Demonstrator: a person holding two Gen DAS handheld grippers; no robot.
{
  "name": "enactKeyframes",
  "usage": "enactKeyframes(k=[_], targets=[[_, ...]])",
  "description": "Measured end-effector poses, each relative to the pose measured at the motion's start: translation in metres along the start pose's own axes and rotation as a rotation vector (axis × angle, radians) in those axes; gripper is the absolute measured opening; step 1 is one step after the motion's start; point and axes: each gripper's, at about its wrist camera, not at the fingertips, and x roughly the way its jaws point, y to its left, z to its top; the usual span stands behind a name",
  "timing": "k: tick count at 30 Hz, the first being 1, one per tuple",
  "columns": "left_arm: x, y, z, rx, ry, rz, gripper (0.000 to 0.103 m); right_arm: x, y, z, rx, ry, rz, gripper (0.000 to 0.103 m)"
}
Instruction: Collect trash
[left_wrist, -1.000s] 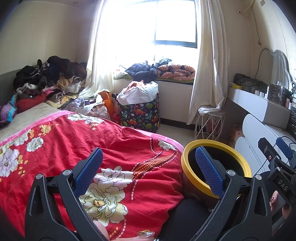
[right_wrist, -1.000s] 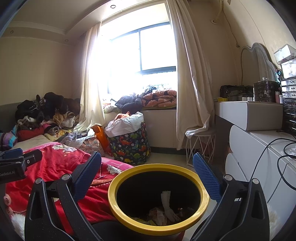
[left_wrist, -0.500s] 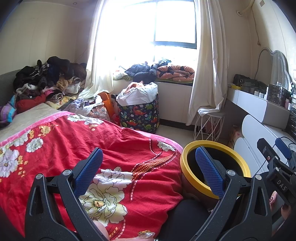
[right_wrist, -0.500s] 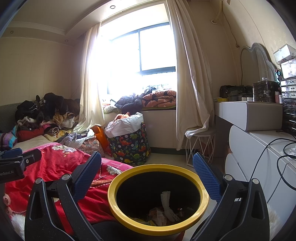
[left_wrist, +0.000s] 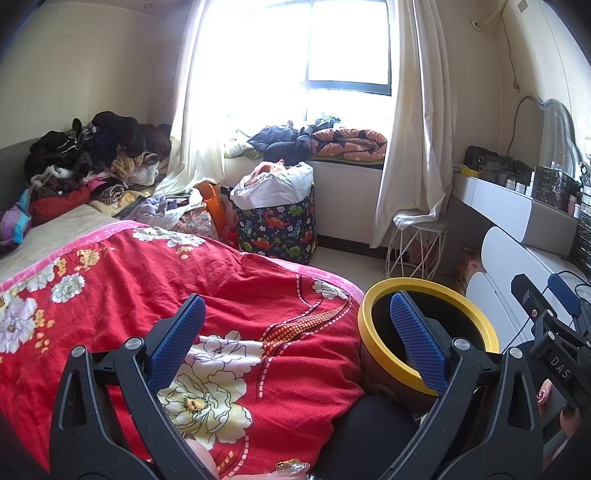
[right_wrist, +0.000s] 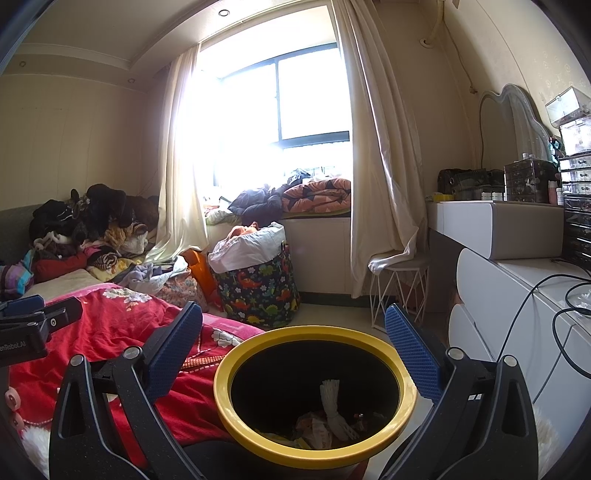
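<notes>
I'm holding my right gripper (right_wrist: 293, 341) wide and empty just above the yellow-rimmed bin (right_wrist: 221, 387), with what looks like crumpled trash (right_wrist: 325, 424) at its bottom; my left gripper (left_wrist: 295, 325), equally wide, is hovering over the red quilt (left_wrist: 110, 280) beside it

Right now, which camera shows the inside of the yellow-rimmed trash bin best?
The right wrist view: it looks down into the bin, showing crumpled trash at the bottom. The left wrist view shows only the bin's rim and dark upper wall beside the red blanket.
</notes>
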Motion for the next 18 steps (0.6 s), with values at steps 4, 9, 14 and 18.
enactKeyframes(k=[4, 9, 14, 18], targets=[[0.0000, -0.0004, 0.0000, 0.000, 0.001, 0.000, 0.092, 0.0006, -0.0004, 0.0002, 0.000, 0.001, 0.000, 0.097], [0.0004, -0.0011, 0.0002, -0.001, 0.001, 0.001, 0.092, 0.0007, -0.0008, 0.0003, 0.000, 0.000, 0.000, 0.097], [0.0005, -0.0014, 0.0008, 0.000, 0.004, -0.001, 0.092, 0.0009, -0.0009, 0.0006, 0.001, 0.001, 0.000, 0.097], [0.0004, -0.0015, 0.0005, 0.001, 0.006, -0.001, 0.092, 0.0010, -0.0008, 0.0006, 0.000, 0.003, 0.001, 0.097]])
